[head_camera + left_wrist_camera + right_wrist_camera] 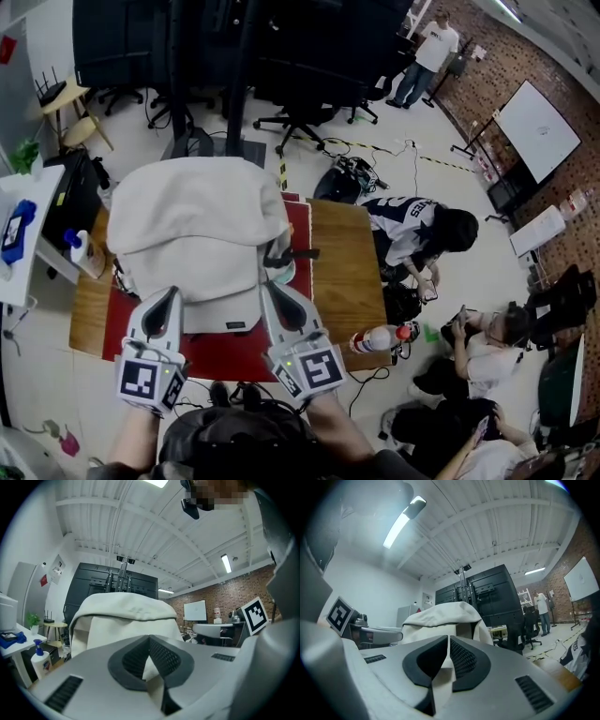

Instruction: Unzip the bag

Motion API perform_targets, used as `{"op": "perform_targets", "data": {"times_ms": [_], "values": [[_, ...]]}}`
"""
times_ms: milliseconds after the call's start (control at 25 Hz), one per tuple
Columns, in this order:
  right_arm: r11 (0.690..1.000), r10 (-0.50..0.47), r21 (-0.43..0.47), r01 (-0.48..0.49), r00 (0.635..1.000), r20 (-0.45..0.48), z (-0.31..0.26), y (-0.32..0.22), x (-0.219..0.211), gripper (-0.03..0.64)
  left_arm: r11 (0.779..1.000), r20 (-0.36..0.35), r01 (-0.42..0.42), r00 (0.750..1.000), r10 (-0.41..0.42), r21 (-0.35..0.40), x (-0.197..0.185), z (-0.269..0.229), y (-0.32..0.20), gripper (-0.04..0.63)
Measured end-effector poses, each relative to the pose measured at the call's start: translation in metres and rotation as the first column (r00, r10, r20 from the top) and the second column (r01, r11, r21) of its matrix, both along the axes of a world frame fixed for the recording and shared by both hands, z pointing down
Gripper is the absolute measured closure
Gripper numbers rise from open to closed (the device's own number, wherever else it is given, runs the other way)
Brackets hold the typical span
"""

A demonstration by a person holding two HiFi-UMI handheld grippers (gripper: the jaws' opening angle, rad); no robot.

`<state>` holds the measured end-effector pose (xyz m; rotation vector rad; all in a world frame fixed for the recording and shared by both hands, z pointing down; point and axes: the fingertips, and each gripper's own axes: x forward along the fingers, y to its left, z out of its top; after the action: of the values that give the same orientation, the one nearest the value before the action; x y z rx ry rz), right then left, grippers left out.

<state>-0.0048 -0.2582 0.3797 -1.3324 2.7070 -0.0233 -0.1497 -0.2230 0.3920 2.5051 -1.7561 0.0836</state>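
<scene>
Head view shows the white bag [197, 225] on the red mat [225, 358], just past both tongs. The left tongs [172, 292] are shut on nothing. The right tongs [271, 284] look shut too, with nothing seen between them. With no hold on the zipper, a pull may just drag the bag. No view shows the zipper, and the tongs cover the bag's near side.

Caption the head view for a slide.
The left claw and right claw poised at the near side of a cream bag on a red mat.

Hand-held gripper [449, 639] jaws nearly together, pinching white bag [440, 615] fabric; black cabinets [497, 588] behind.
</scene>
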Motion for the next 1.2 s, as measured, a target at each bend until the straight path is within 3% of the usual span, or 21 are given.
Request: {"op": "perform_targets", "data": {"times_ms": [40,160,520,920,1200], "values": [[1.000,0.005,0.002,-0.005,1.000,0.006,-0.001,0.000,0.000,0.602,1.000,0.000,-0.004,1.000,0.004,-0.014,0.002,0.002,-0.001,0.589],[1.000,0.011,0.011,-0.011,1.000,0.013,-0.004,0.001,-0.001,0.604,0.999,0.005,-0.024,1.000,0.025,-0.044,0.009,0.006,-0.002,0.589],[0.998,0.068,0.004,-0.068,0.997,-0.021,0.004,-0.003,0.003,0.607,0.999,-0.028,-0.051,0.998,0.051,0.014,0.020,0.005,-0.010,0.589],[1.000,0.019,0.005,-0.018,0.994,-0.108,0.014,0.001,-0.008,0.607,0.999,-0.042,-0.052,0.998,0.052,0.001,0.021,0.011,-0.016,0.589],[1.000,0.016,-0.017,-0.018,0.993,-0.113,0.020,-0.001,-0.006,0.607,0.998,-0.033,-0.056,0.998,0.055,-0.013,0.025,0.014,-0.020,0.590]]}}
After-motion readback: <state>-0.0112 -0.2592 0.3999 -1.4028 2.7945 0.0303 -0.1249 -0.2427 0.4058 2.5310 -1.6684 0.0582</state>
